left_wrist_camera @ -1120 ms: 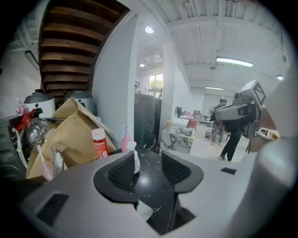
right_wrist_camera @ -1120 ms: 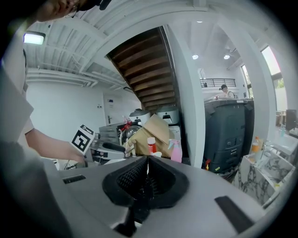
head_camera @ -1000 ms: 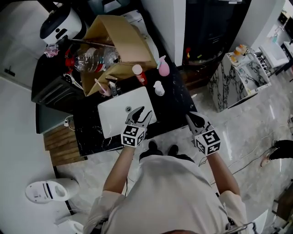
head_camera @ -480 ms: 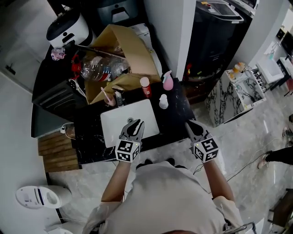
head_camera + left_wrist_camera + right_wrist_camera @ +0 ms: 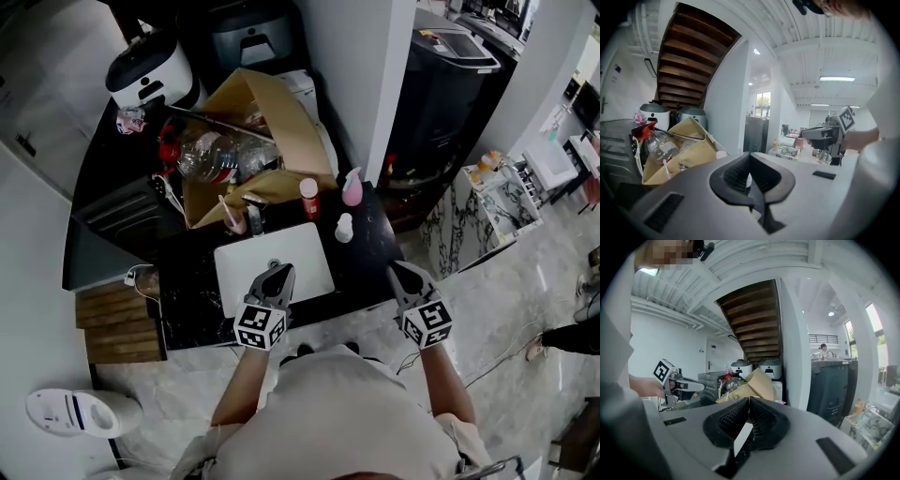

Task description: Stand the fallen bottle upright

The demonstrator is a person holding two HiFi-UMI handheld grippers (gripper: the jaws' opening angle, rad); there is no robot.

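Three small bottles stand upright on the black counter [image 5: 187, 291] behind the white basin [image 5: 309, 258]: a white one [image 5: 344, 228], a pink spray bottle [image 5: 352, 187] and a red one with a pale cap [image 5: 308, 199]. No bottle on the counter lies on its side. My left gripper [image 5: 277, 272] hovers over the basin's near edge, shut and empty. My right gripper [image 5: 396, 269] is off the counter's front right corner, also shut with nothing in it. In both gripper views the jaws meet tip to tip, and each view shows the other gripper [image 5: 825, 136] [image 5: 686, 384] off to the side.
An open cardboard box [image 5: 267, 122] with clear plastic bottles [image 5: 211, 155] sits behind the basin. Two rice cookers [image 5: 150, 70] stand at the back. A white pillar [image 5: 361, 84] and a dark appliance [image 5: 450, 84] rise to the right. Marble floor lies below the counter's edge.
The left gripper's jaws closed from open. Both grippers drew back from the counter toward the person, away from the bottles.
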